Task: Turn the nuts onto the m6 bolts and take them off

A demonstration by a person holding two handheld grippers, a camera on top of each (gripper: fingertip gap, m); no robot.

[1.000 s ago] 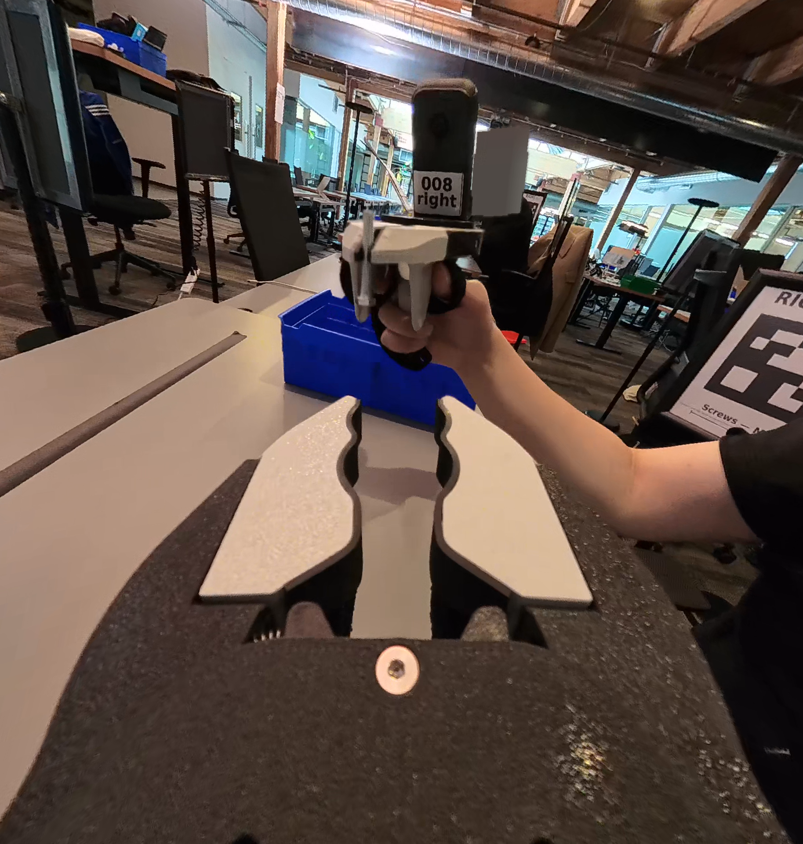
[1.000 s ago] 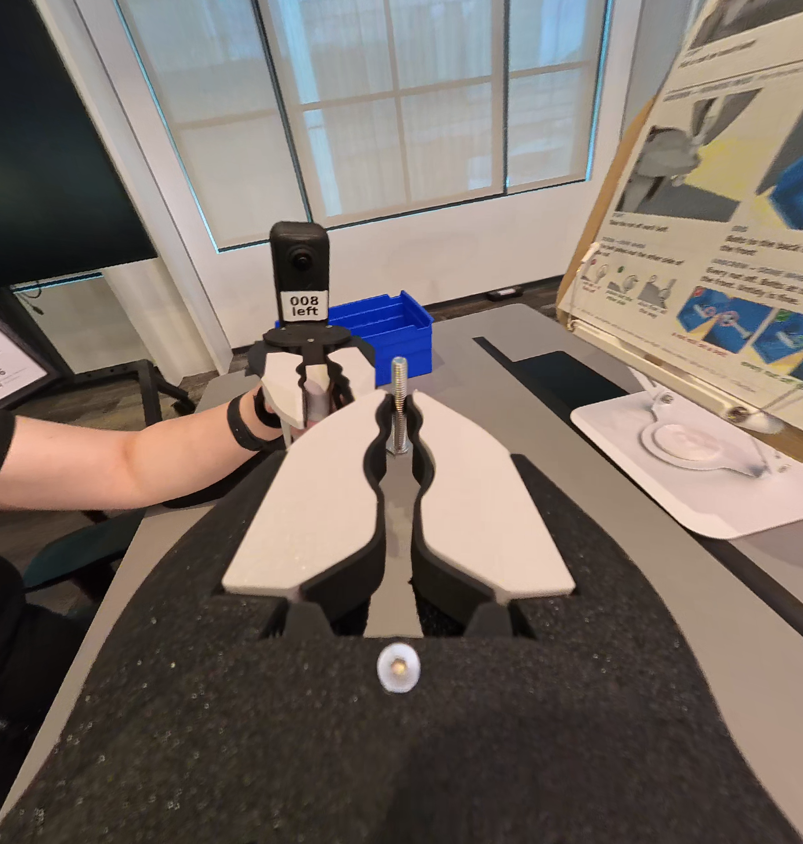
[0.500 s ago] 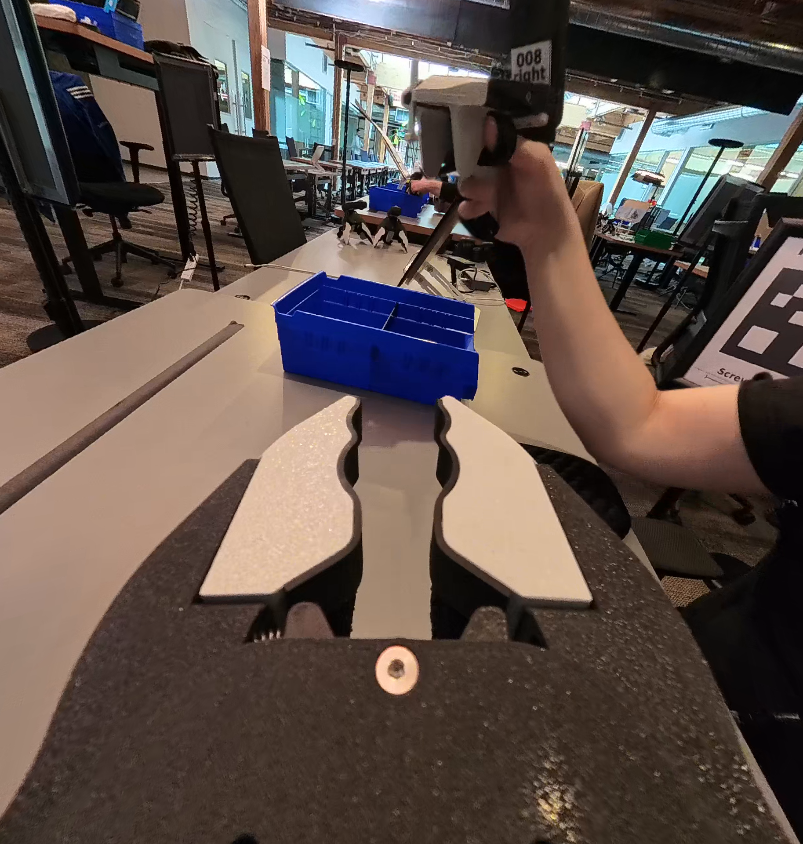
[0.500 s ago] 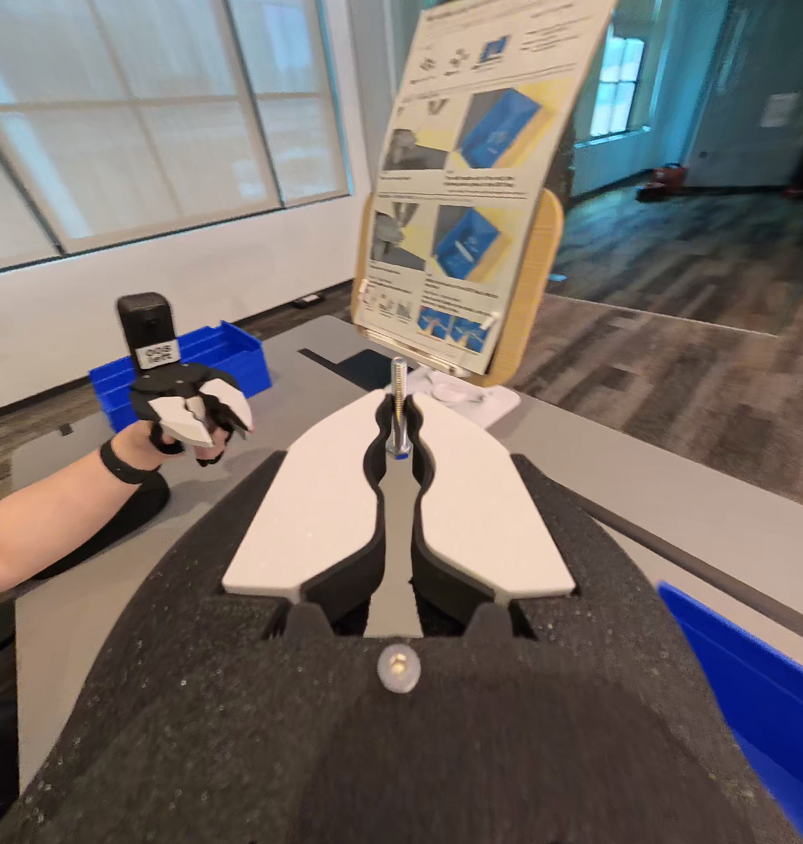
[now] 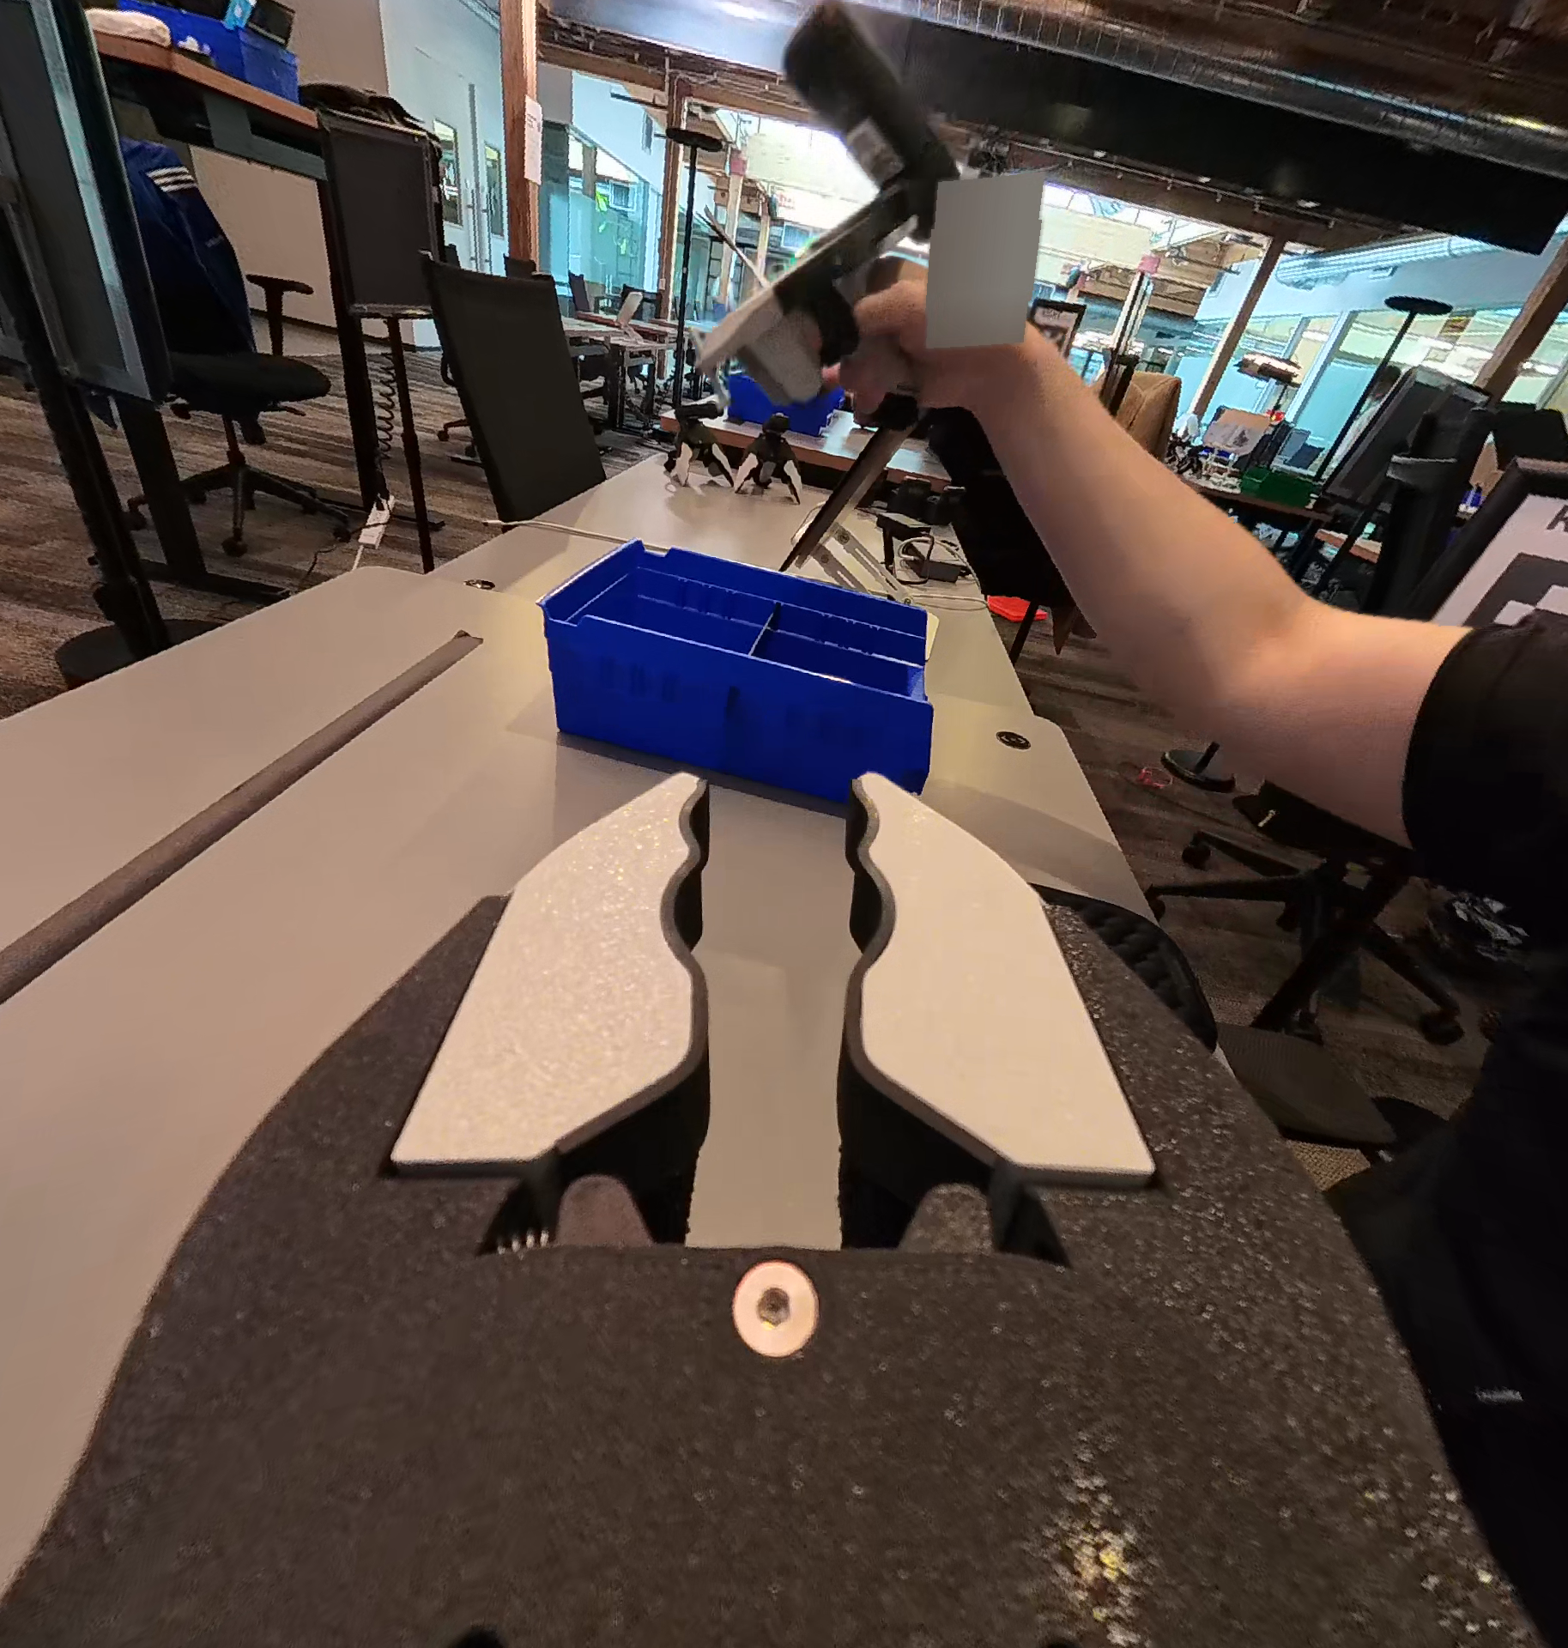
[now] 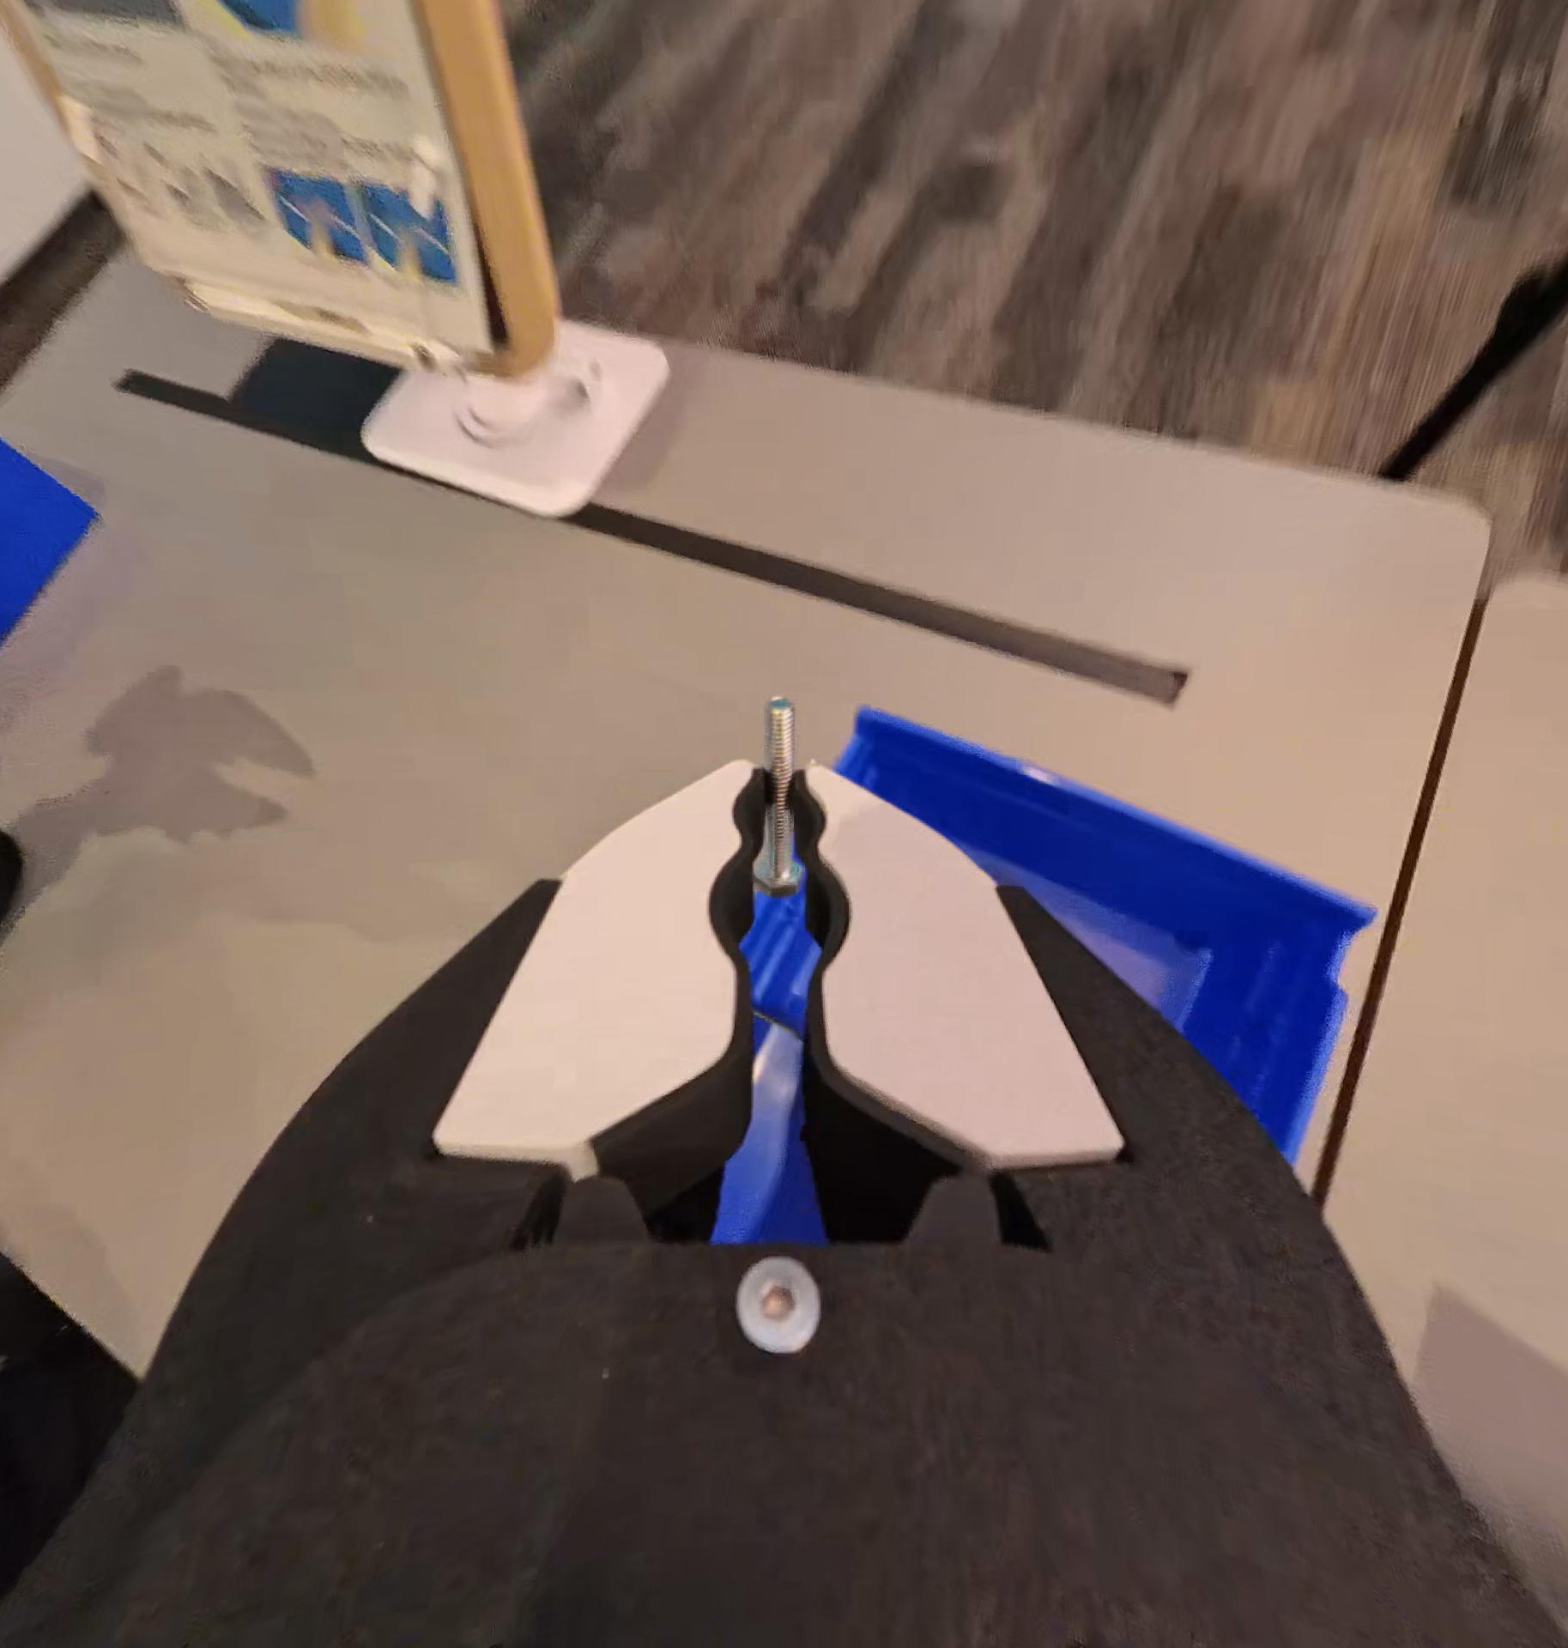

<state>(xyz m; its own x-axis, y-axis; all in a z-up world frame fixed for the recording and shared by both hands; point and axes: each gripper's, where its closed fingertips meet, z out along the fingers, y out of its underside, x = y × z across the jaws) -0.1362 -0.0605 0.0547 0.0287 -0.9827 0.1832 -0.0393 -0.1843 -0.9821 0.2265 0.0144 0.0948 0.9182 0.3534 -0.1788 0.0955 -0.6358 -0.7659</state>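
My right gripper [image 6: 780, 785] is shut on a silver M6 bolt [image 6: 777, 794]. The bolt's thread points forward past the fingertips and its hex head sits between the fingers. The gripper tilts down over a blue divided bin [image 6: 1119, 901]. In the left wrist view the right gripper [image 5: 718, 366] is held high above the same bin [image 5: 744, 704], blurred by motion. My left gripper [image 5: 775, 803] is open and empty, low over the grey table [image 5: 272, 803] just in front of the bin. No nut shows in either view.
An instruction board on a wooden stand with a white base [image 6: 512, 428] stands at the table's far side. A dark slot [image 6: 851, 589] runs across the table. A second blue bin [image 6: 4, 544] shows at the left edge. A person's forearm [image 5: 1208, 624] reaches in from the right. There is about 40 cm between the tips of the two grippers.
The right gripper swung away from the left one, rose, and tipped down over the blue bin, still holding the bolt. The left gripper stayed open and nearly still.
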